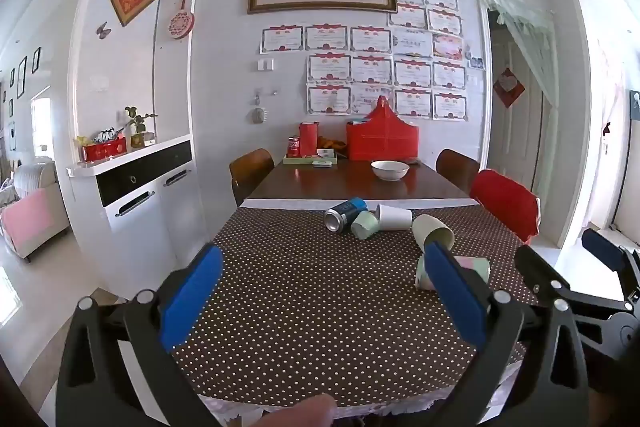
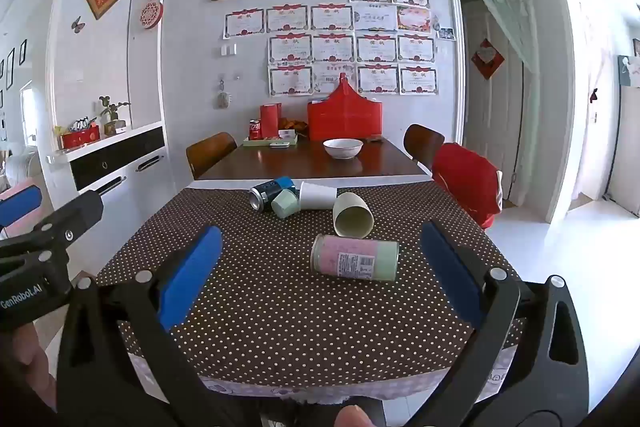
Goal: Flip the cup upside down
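Several cups lie on their sides on the brown dotted tablecloth (image 2: 280,307). A pink-and-green labelled cup (image 2: 355,257) lies nearest, with a cream cup (image 2: 352,215) behind it, mouth towards me. Farther back lie a white cup (image 2: 318,195), a small green cup (image 2: 285,204) and a blue metal cup (image 2: 269,191). My right gripper (image 2: 320,271) is open and empty, above the table's near edge, short of the pink-and-green cup. My left gripper (image 1: 324,291) is open and empty to the left; its right finger (image 1: 454,291) hides part of the pink-and-green cup (image 1: 478,267).
A white bowl (image 2: 343,148), red boxes (image 2: 345,117), a cola can (image 2: 255,129) and a tray stand on the bare wooden table behind. Chairs (image 2: 466,179) flank the table, one draped in red. A white cabinet (image 2: 112,171) stands left.
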A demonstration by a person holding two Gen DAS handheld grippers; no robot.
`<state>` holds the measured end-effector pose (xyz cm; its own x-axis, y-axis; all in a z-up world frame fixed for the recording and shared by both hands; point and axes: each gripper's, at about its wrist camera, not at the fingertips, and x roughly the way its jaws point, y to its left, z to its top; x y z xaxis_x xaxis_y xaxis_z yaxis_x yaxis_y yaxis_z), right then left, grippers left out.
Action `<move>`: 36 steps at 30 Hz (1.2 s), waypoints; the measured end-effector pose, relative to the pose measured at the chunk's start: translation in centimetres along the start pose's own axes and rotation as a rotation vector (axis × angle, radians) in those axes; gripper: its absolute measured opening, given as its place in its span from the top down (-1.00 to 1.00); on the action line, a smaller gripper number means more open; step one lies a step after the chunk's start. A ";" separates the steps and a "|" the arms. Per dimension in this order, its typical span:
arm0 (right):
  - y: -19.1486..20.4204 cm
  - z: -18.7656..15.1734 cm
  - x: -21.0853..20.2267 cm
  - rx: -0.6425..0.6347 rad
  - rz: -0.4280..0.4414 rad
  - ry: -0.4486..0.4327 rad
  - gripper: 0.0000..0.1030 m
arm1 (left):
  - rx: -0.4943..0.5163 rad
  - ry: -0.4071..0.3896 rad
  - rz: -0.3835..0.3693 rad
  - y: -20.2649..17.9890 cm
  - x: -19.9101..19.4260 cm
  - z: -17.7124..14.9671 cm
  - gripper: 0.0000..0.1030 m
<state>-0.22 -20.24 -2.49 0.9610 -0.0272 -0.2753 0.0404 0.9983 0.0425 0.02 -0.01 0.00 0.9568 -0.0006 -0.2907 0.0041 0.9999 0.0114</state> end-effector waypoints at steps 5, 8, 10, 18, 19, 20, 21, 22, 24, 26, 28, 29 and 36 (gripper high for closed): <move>-0.1 0.0 0.0 0.004 0.001 -0.003 -0.89 | 0.002 -0.003 0.001 -0.4 0.2 -0.2 -0.93; -0.1 0.0 0.0 0.001 0.002 -0.004 -0.89 | 0.000 -0.002 0.001 -0.5 0.2 -0.4 -0.93; -0.1 0.0 0.0 0.003 0.003 -0.004 -0.89 | 0.003 0.000 0.000 -0.4 0.4 -0.3 -0.93; 0.0 0.0 -0.1 0.003 0.003 -0.004 -0.89 | 0.003 0.002 -0.002 -0.3 0.3 -0.2 -0.93; 0.0 0.0 -0.1 0.003 0.003 -0.004 -0.89 | 0.003 0.001 -0.002 -0.3 0.3 -0.2 -0.93; 0.0 0.0 -0.1 0.002 0.002 -0.004 -0.89 | 0.003 0.000 -0.002 -0.3 0.3 -0.3 -0.93; 0.0 0.1 -0.1 0.002 0.002 -0.003 -0.89 | 0.004 0.001 -0.001 -0.3 0.4 -0.2 -0.93; 0.0 0.1 -0.1 0.003 0.002 -0.004 -0.89 | 0.003 0.003 -0.001 -0.2 0.3 -0.2 -0.93; 0.0 0.1 0.0 0.002 0.001 -0.004 -0.89 | 0.003 0.002 -0.002 -0.4 0.2 -0.2 -0.93; 0.0 0.1 -0.1 0.003 0.002 -0.003 -0.89 | 0.003 0.001 -0.001 -0.8 0.0 -0.1 -0.93; 0.0 0.1 0.0 0.002 0.002 -0.004 -0.89 | 0.003 0.002 -0.002 -0.7 0.0 -0.1 -0.93; 0.0 0.1 0.0 0.002 0.002 -0.004 -0.89 | 0.003 0.002 -0.002 -0.6 0.0 -0.1 -0.93; -0.1 0.1 0.0 0.002 0.001 -0.004 -0.89 | 0.003 0.002 -0.004 -0.6 0.0 -0.1 -0.93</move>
<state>-0.23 -20.35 -2.39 0.9622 -0.0261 -0.2713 0.0396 0.9982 0.0447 -0.02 -0.65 -0.13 0.9561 -0.0046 -0.2930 0.0088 0.9999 0.0129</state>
